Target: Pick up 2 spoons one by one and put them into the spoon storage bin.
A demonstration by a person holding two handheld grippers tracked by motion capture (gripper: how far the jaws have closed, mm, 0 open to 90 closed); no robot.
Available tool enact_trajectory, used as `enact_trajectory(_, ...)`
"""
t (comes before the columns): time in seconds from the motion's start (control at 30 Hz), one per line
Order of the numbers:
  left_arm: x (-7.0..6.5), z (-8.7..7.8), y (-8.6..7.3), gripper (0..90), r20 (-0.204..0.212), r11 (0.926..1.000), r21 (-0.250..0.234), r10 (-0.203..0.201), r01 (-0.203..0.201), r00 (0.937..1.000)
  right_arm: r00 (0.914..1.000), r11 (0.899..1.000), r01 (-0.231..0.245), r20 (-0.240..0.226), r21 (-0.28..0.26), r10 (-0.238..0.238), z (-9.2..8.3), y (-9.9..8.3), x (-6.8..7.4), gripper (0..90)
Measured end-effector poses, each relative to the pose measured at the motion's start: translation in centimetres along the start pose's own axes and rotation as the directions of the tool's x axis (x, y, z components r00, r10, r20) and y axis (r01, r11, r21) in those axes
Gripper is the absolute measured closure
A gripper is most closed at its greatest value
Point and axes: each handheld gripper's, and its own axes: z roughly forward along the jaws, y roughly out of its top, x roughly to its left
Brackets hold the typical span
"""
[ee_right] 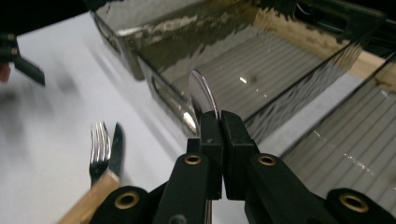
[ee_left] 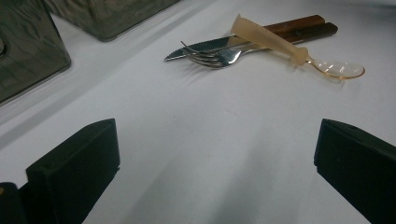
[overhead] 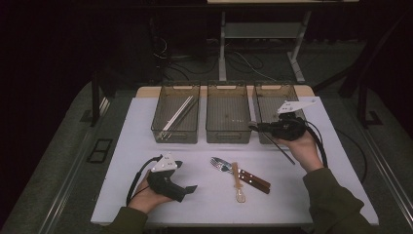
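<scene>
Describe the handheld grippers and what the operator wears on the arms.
Both are black pistol-style units: the left gripper and the right gripper each carry a pale grey three-cornered plate on top and trail a black cable. Brass-coloured pivot pins sit at the right jaws' bases. Sleeves are dark olive green.

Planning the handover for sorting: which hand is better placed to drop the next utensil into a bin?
Right. The right gripper is shut on a metal spoon beside the middle bin; the left gripper sits open and empty near the table's front edge.

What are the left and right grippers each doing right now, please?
Left gripper: open, holding nothing, low over the table.
Right gripper: closed on a metal spoon, near the bins.
</scene>
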Motion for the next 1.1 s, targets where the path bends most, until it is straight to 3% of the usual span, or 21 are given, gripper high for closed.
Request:
enact_trajectory(0.57,0.0,0.0,0.0,0.0,0.002,1.0,-0.001,0.001,-0.001,1.0,0.9982,0.997,-0.022,0.053,-0.074,0.026,2.9,6.8,-0.7,88.3)
enact_trajectory(0.83,0.0,0.0,0.0,0.0,0.007,1.0,-0.007,0.004,-0.004,1.0,0.9974,0.996,-0.024,0.065,-0.087,0.03,5.6,9.4,-1.1,88.3)
enact_trajectory(1.1,0.0,-0.1,0.0,0.0,0.01,0.9999,-0.013,0.004,-0.004,0.9999,0.9968,0.995,-0.024,0.074,-0.101,0.031,8.9,10.6,-0.9,88.3)
